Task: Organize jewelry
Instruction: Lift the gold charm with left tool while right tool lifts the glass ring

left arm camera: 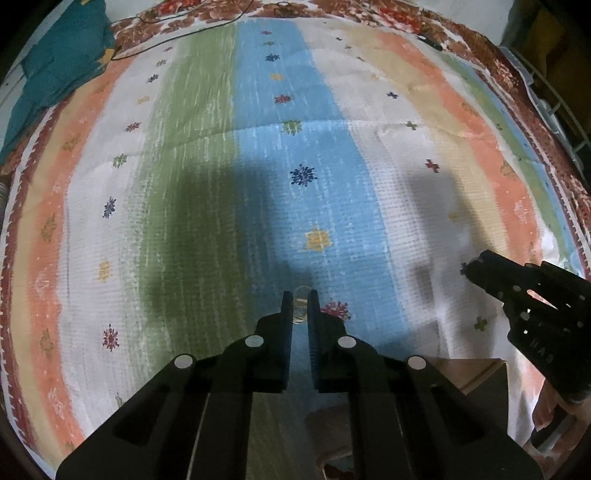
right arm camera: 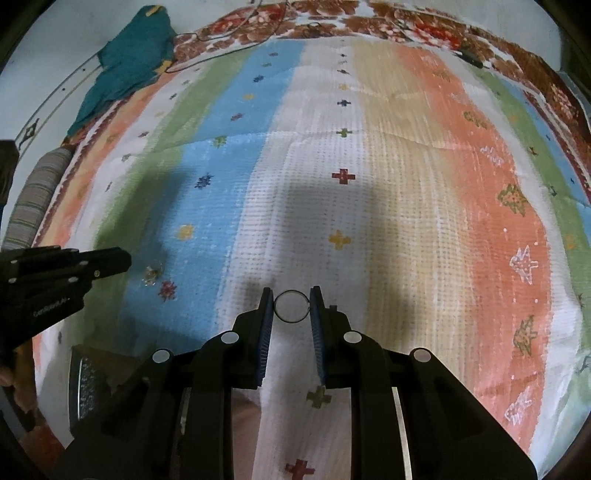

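Observation:
My left gripper (left arm camera: pixel 300 301) is shut on a small clear, pale ring (left arm camera: pixel 300 303) over the blue stripe of the cloth. In the right wrist view the same ring (right arm camera: pixel 150 275) shows as a small glinting piece just past the left gripper's tips (right arm camera: pixel 127 261). My right gripper (right arm camera: pixel 291 303) is shut on a thin dark metal ring (right arm camera: pixel 291 306), held between its blue pads above the white stripe. The right gripper also shows in the left wrist view (left arm camera: pixel 466 268) at the right edge.
A striped, patterned cloth (left arm camera: pixel 221 166) covers the bed. A brown box (left arm camera: pixel 476 373) sits at the near edge; it also shows in the right wrist view (right arm camera: pixel 96 373). A teal cloth (right arm camera: pixel 129 55) and a thin cable (right arm camera: pixel 229 33) lie at the far left.

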Demonstrator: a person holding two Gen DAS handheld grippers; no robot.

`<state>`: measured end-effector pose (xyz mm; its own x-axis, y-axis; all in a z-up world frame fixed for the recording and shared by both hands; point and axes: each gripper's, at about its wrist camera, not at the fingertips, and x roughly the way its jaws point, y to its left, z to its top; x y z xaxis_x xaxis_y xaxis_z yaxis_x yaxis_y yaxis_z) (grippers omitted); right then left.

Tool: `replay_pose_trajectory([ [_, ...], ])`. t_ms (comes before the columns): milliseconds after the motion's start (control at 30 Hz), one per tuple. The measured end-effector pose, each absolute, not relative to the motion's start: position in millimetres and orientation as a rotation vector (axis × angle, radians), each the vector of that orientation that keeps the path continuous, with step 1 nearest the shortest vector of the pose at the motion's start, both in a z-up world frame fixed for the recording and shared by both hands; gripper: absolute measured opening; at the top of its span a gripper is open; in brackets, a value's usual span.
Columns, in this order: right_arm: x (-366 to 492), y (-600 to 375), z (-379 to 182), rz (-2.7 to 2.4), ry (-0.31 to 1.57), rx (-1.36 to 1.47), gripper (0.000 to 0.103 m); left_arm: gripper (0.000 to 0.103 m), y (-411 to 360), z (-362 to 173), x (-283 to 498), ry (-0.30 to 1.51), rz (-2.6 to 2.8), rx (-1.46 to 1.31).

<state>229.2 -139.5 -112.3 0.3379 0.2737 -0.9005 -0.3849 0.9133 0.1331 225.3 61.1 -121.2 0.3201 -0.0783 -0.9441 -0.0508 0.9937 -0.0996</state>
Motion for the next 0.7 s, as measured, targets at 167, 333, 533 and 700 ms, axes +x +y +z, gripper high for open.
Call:
replay_pose_trajectory([
  [167, 228, -140, -111, 0.427, 1.146, -0.103, 0.021, 0.008, 67, -118, 224, 1.237, -0.004, -0.140],
  [333, 230, -140, -112, 0.429, 1.149, -0.097, 0.021, 0.020, 71, -123, 228, 1.251, 0.016, -0.153],
  [533, 231, -139, -115, 0.436, 1.158, -0.097, 0.021, 0.027, 69, -137, 236, 1.286, 0.013, -0.142],
  [700, 233, -138, -118, 0.436, 1.166, -0.093, 0.021, 0.034, 53, -158, 243, 1.344, -0.024, -0.052],
])
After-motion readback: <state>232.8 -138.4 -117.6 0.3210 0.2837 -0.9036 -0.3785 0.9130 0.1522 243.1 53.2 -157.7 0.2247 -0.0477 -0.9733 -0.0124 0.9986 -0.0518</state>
